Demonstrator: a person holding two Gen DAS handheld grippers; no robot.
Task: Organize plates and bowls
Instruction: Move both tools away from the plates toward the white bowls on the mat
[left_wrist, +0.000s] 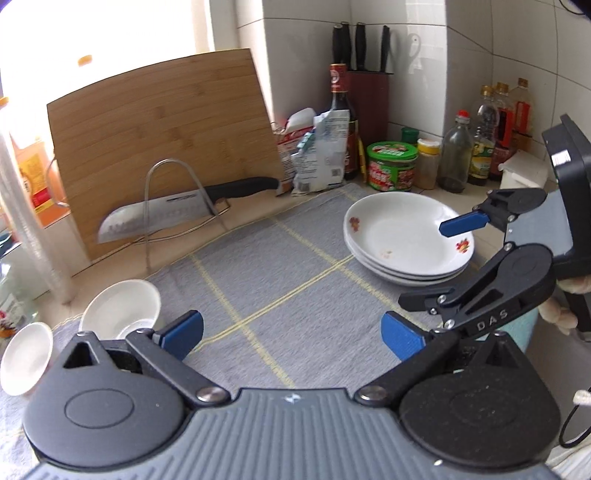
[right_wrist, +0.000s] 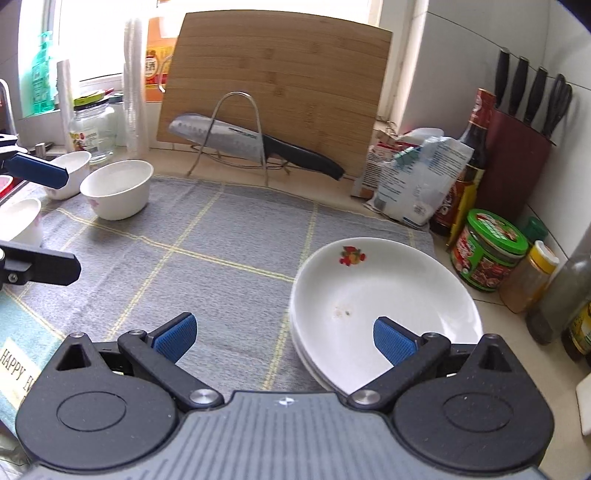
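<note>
A stack of white plates (left_wrist: 399, 236) with small fruit prints sits on the right of the grey checked cloth (left_wrist: 266, 266). Two white bowls (left_wrist: 122, 306) show at the cloth's left edge. My left gripper (left_wrist: 291, 338) is open over bare cloth with nothing between its fingers. My right gripper (left_wrist: 439, 263) reaches in from the right, its blue pad over the plates. In the right wrist view my right gripper (right_wrist: 284, 338) is open, its right finger over the near rim of the plates (right_wrist: 369, 288). Three bowls (right_wrist: 118, 188) stand far left by my left gripper (right_wrist: 40, 218).
A bamboo cutting board (left_wrist: 159, 129) leans at the back, and a large knife (left_wrist: 177, 218) rests on a wire rack in front of it. A knife block (left_wrist: 369, 99), bottles, jars (left_wrist: 393, 166) and food bags (left_wrist: 317, 151) line the back right wall.
</note>
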